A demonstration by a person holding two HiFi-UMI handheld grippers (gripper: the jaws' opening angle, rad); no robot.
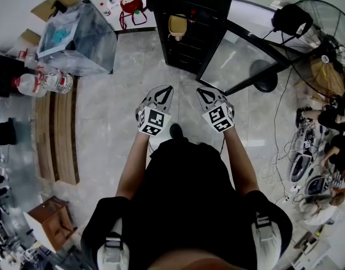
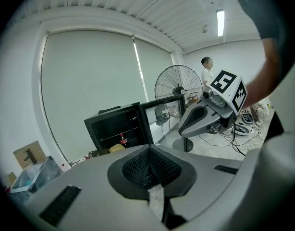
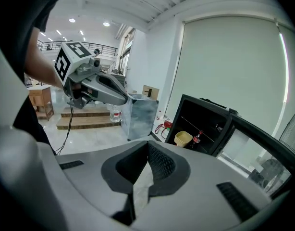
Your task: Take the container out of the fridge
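A black mini fridge (image 1: 186, 30) stands on the floor ahead with its glass door (image 1: 245, 61) swung open to the right. A yellow container (image 1: 177, 25) sits on a shelf inside; it also shows as the container (image 2: 116, 148) in the left gripper view and the container (image 3: 183, 138) in the right gripper view. A cola bottle (image 3: 197, 138) stands beside it. My left gripper (image 1: 166, 90) and right gripper (image 1: 201, 91) are held side by side short of the fridge, both shut and empty. The jaw tips meet in each gripper view.
A standing fan (image 1: 324, 32) and the fan's round base (image 1: 265, 75) are right of the door. Cables and devices (image 1: 307, 167) lie on the floor at right. A plastic-wrapped box (image 1: 77, 35), water bottles (image 1: 40, 83) and wooden steps (image 1: 57, 134) are at left.
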